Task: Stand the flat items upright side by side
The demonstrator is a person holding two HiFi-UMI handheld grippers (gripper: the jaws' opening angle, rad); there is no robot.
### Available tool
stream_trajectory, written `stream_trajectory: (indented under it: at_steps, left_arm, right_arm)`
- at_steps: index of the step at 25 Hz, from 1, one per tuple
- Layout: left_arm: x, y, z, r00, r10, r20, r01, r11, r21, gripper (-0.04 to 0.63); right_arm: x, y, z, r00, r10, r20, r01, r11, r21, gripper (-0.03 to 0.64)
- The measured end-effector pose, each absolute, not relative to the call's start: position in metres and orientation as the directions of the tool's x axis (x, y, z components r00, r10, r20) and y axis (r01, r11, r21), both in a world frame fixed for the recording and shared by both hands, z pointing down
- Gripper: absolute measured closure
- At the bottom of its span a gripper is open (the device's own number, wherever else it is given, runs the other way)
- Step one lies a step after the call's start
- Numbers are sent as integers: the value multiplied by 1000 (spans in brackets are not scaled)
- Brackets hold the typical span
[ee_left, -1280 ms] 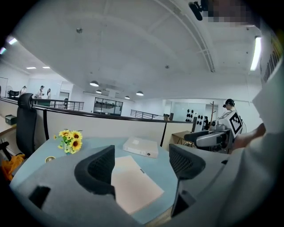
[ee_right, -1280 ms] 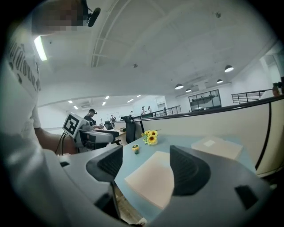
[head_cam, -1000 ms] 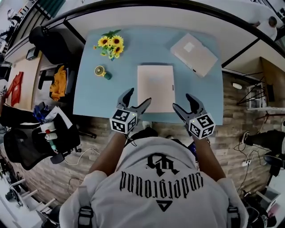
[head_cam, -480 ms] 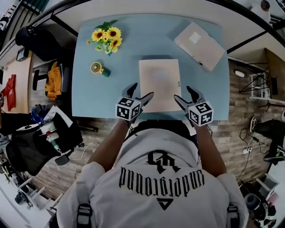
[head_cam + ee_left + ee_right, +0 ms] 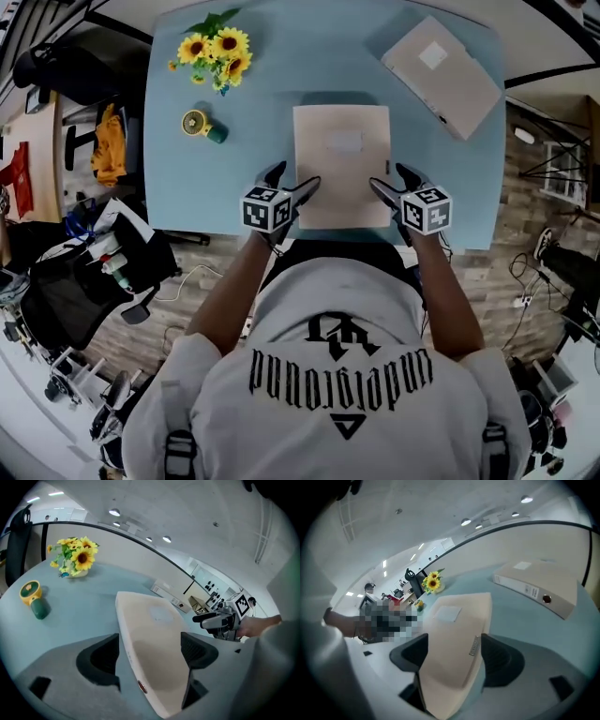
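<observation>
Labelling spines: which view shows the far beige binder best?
Right gripper view: the flat beige ring binder shows its spine, label and finger hole. Head view gives only its top cover; left gripper view, a distant sliver.

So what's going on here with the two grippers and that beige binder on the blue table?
A person holds a gripper in each hand at a beige binder lying flat on the blue table. The left gripper and right gripper each straddle a near corner of it, jaws open, not clamped. A second binder lies flat at the table's far right corner. Neither binder stands upright yet.
</observation>
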State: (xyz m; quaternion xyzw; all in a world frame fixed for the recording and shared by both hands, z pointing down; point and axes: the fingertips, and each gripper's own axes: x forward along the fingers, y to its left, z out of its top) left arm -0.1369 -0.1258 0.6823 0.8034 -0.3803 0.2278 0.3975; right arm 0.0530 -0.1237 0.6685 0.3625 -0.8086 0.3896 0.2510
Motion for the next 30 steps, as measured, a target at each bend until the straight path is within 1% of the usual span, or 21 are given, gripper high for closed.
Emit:
stream_trajectory:
  at_steps: [6,11,15,19,25,30]
  left_arm:
    - [-139,-129,712,608,-384,695,-794,-322,516,176]
    - [-131,-127,728,618,-336,711,-786,-296,543,178]
    - [-125,-127,734,617,-314,722,-786,-294,544,208]
    - [-124,-128,738,603,-308,736,-796,-302,525,224]
    - [-119,-135,733,586,-319,745,-807,-313,500,230]
    - [-120,-150,709,575,-366,732,-812,-363,456,230]
  right_arm:
    - [51,-123,708,-646,-269,715,-756,356,-549,270]
    - [49,-125,725,-651,-230,723,-752,320,-576,270]
    - [50,-126,732,-641,-207,739,-758,319,-568,267]
    - [49,-127,736,-632,-204,747,-763,331,-555,278]
    - [51,-133,730,-607,-243,756,-784,340,-520,293]
    - [50,-148,706,-591,-289,753,-789,401,-465,296]
